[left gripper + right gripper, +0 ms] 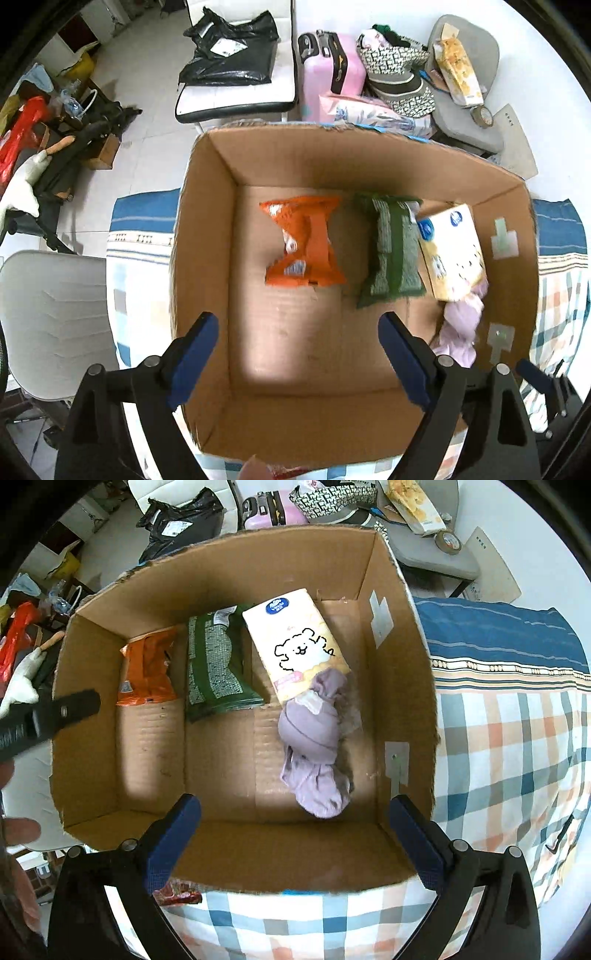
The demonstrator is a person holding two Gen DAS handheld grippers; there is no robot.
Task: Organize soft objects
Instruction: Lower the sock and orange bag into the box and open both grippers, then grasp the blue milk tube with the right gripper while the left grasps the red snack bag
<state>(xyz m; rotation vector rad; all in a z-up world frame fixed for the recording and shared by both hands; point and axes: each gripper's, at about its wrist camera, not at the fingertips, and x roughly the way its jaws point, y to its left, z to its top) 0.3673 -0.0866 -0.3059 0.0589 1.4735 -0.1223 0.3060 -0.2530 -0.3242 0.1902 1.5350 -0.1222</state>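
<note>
The open brown cardboard box sits on a checked bedspread, its near floor half bare. Against its far wall lie an orange crinkled snack packet, a green patterned pouch and a cream tissue pack with a cartoon dog; its blue logo is too small to read. A knotted lilac cloth bundle touches the tissue pack, clearest in the right view. The left gripper and right gripper hover over the box's near edge, jaws released and empty.

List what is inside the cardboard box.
Cardboard box holds an orange packet, green packet, tissue pack and purple cloth overlapping the pack's near end, hiding it.
</note>
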